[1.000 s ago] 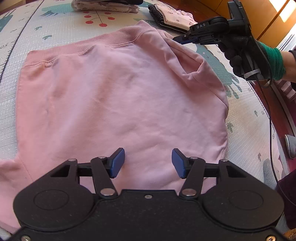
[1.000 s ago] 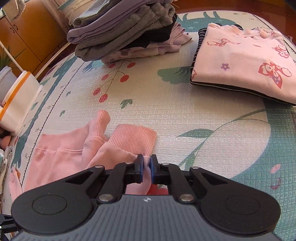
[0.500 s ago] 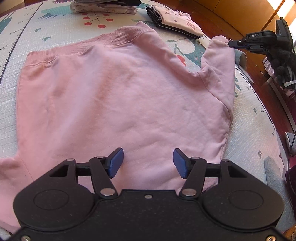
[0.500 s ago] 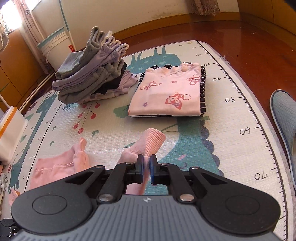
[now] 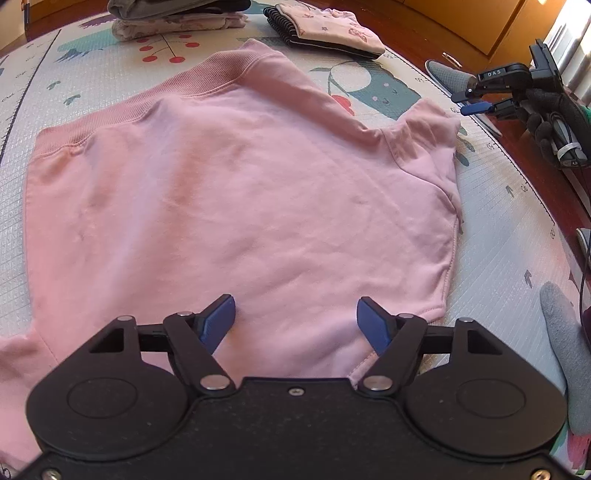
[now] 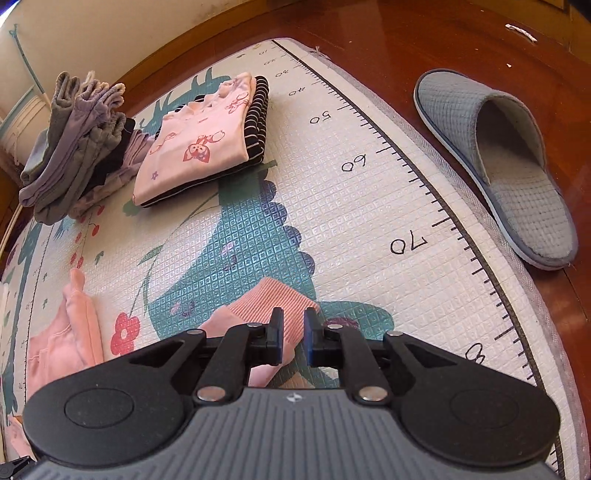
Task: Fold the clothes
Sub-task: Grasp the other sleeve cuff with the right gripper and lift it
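the left gripper point(image 5: 295, 321) is hovering with its blue pads spread wide, holding nothing, low over the near edge of the pink sweatshirt point(image 5: 229, 192). ahead of it the sweatshirt is lying flat on the play mat point(image 5: 491, 236), ribbed hem at the far side, and the sleeve point(image 5: 428, 140) on its right is sticking out sideways toward the mat edge. the right gripper point(image 6: 293, 332) is sitting just off that sleeve's ribbed cuff point(image 6: 266, 299), jaws parted a little with nothing pinched; the cuff is lying on the mat right under and ahead of the left pad.

judging progress: the body is lying spread and smooth, no fold showing in it, so this garment is looking unfolded, with sleeves and body yet to be brought in. farther ahead of the right gripper a folded printed top on striped clothing point(image 6: 199, 147) and a taller stack of grey and lilac clothes point(image 6: 77, 140) are already lying folded.

to the right gripper's right, off the mat, a grey slipper point(image 6: 495, 162) is lying on the wooden floor point(image 6: 406, 33). nothing is blocking either claw, though the folded piles are sitting just beyond the hem.
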Motion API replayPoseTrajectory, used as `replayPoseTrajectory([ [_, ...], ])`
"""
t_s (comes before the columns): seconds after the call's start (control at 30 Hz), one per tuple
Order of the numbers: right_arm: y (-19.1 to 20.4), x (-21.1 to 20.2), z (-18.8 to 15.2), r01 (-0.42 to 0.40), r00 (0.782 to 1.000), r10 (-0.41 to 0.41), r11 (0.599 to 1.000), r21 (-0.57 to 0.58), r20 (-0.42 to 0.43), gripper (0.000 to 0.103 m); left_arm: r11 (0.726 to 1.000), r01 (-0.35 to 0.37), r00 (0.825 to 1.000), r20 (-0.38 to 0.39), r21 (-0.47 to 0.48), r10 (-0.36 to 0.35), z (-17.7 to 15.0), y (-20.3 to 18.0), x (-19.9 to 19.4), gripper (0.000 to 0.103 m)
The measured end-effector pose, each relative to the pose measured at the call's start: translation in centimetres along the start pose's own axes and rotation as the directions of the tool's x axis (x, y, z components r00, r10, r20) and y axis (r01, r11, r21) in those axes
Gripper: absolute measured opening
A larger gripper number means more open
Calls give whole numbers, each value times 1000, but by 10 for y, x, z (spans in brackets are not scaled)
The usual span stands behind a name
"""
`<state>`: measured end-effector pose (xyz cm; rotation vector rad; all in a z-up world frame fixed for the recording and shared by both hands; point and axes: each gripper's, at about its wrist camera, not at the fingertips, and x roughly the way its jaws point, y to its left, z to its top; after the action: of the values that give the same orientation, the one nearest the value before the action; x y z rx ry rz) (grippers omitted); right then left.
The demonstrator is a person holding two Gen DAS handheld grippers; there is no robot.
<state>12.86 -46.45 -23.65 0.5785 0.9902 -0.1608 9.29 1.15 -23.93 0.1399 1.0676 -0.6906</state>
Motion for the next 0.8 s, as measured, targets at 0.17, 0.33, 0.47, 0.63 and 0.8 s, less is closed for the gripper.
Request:
replayPoseTrajectory([
  [0.17, -9, 8, 3, -37, 999, 37, 999, 37, -6, 39, 996, 4, 996, 88, 87, -12, 7, -18, -13, 72],
  [0.33, -2, 13, 0, -54, 998, 54, 999, -1, -21, 39, 946, 47, 982, 159, 321, -103, 11, -68, -16, 72],
  [0.47, 6, 17, -5, -39, 999, 36, 997, -69, -35, 27, 879, 92, 982, 103, 467, -157, 0, -102, 11, 71],
  [0.63, 4, 12, -3, -11, 1000, 11, 996, -89, -2, 11, 806, 121, 989, -4, 580, -146, -24, -121, 37, 72],
  [0.8, 0, 14, -5, 81, 997, -83, 983, -162, -4, 10, 819, 137, 988, -14, 557, -155, -25, -118, 37, 72],
])
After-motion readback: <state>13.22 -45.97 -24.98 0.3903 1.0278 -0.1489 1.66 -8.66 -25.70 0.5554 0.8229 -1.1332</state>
